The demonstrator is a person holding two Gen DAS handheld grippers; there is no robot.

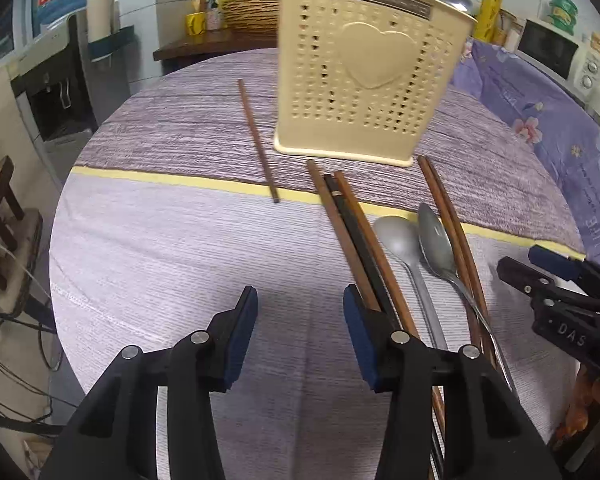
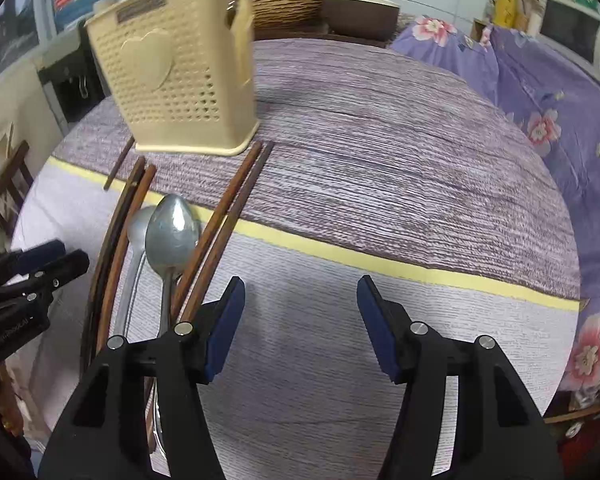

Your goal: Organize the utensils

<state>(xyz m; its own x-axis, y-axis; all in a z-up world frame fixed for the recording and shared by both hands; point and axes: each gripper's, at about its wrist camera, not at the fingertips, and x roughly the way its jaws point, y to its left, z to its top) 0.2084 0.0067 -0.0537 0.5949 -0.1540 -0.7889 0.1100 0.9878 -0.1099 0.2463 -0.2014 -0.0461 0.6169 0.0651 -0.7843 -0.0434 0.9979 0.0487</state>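
Observation:
A cream perforated utensil holder [image 1: 372,80] with a heart on its front stands upright on the round table; a spoon bowl shows over its rim. A lone brown chopstick [image 1: 258,136] lies to its left. In front lie three chopsticks [image 1: 352,232], two metal spoons [image 1: 396,236] and a brown pair [image 1: 452,216]. My left gripper [image 1: 300,300] is open over bare cloth, its right finger just left of the three chopsticks. My right gripper [image 2: 300,286] is open and empty, to the right of the brown pair [image 2: 228,208] and the spoons [image 2: 172,232]. The holder [image 2: 172,72] stands at the upper left.
The tablecloth [image 1: 160,240] is lilac with a yellow stripe; the table's rim curves close on the left. A purple floral cloth [image 2: 540,120] covers furniture to the right. A water dispenser [image 1: 56,92] and a wooden stool [image 1: 0,200] stand left. A wicker basket [image 2: 284,8] sits behind.

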